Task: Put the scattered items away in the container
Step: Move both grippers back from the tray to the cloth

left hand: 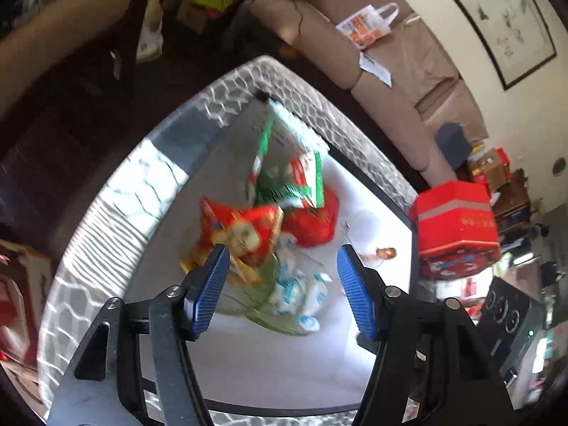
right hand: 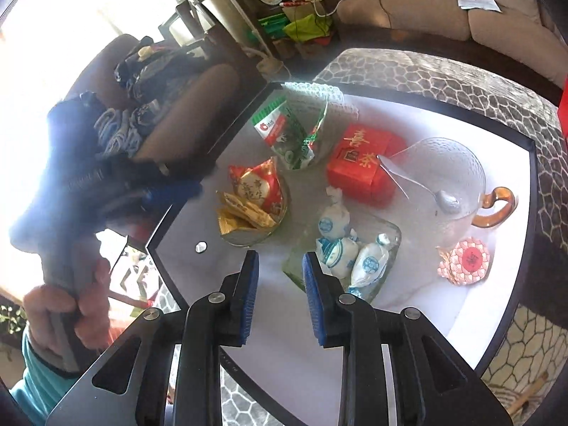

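Left tongs spread wide above the white table, nothing between the blue pads; view blurred. Right tongs parted by a narrow gap, pinching nothing, hovering over the table's near part. Seen again in the right wrist view: the left tongs at the table's left edge, gripped by a hand in a teal sleeve.

On the table, toward its left edge: a round glass bowl holding red and gold snack packets. Just beside it, nearer the middle: a square glass dish with three white-and-blue wrapped candies. Toward the far edge: a clear container with a green-and-red packet standing in it. Next to that, a red box with gold characters. Toward the right edge: a clear glass pot with amber handle, a metal spoon inside, and a pink round item near it.
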`<act>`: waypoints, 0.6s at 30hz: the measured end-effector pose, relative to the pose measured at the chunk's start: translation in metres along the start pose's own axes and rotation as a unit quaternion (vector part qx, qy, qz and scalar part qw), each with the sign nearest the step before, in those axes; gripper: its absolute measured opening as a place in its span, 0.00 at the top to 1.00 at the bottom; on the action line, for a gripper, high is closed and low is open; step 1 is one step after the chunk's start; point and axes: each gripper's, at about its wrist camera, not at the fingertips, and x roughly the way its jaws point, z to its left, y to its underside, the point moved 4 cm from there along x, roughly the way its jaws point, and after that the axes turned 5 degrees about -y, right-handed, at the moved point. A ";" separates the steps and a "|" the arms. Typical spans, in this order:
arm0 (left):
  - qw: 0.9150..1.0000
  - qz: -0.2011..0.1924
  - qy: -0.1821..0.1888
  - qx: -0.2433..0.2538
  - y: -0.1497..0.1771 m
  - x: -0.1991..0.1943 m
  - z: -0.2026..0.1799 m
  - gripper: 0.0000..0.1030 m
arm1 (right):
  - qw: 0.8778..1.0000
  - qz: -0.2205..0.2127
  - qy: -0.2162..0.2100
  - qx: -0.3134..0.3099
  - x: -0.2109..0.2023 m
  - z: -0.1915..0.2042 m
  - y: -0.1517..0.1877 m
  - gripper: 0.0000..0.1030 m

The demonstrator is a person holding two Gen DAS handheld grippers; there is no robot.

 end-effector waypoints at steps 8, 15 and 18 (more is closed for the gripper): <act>0.998 0.056 -0.033 0.021 0.022 0.050 -0.003 0.41 | 1.000 -0.008 0.005 0.008 -0.028 -0.011 0.018 0.73; 0.992 0.012 -0.103 0.078 0.042 0.046 -0.016 0.30 | 1.000 -0.007 0.021 -0.008 -0.042 -0.012 0.030 0.72; 0.983 -0.032 -0.138 0.117 0.051 0.025 -0.030 0.22 | 0.999 -0.014 0.028 -0.015 -0.042 -0.008 0.030 0.60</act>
